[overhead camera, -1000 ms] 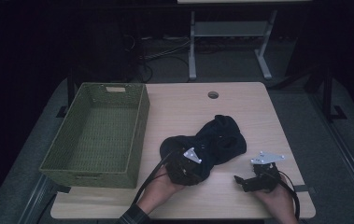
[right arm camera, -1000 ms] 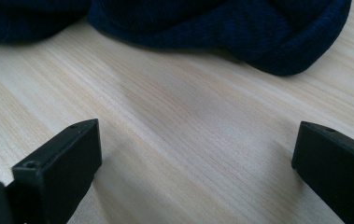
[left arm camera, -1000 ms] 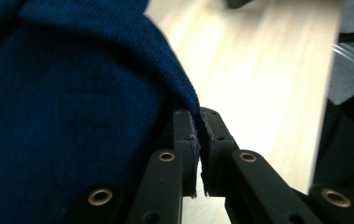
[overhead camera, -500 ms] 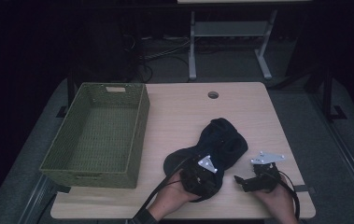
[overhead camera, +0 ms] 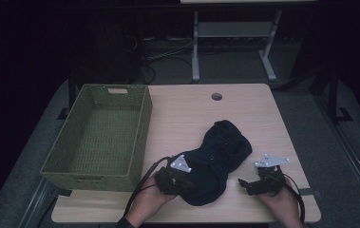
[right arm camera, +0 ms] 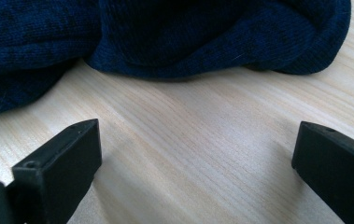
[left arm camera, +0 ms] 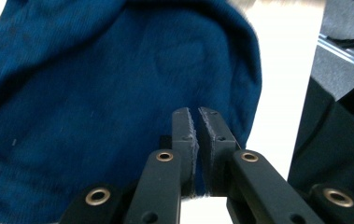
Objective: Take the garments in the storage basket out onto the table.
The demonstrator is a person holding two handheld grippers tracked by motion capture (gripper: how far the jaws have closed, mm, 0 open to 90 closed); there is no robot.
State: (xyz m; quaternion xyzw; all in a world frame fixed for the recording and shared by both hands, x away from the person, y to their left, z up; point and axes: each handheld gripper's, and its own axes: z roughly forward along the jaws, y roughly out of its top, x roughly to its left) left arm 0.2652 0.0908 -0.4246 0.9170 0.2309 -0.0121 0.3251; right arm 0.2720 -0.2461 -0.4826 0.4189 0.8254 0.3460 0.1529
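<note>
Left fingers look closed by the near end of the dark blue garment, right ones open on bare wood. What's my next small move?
Probably reopen the left gripper and push it into the garment. Its jaws have just been closing and now stand almost shut, with no cloth visibly pinched between them. The right gripper is open over bare table, short of the cloth, so it can wait. The basket stands empty at the left.

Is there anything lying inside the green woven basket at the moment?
No, the high view shows the green woven basket with a bare bottom; the dark blue knit garment lies on the table beside it.
</note>
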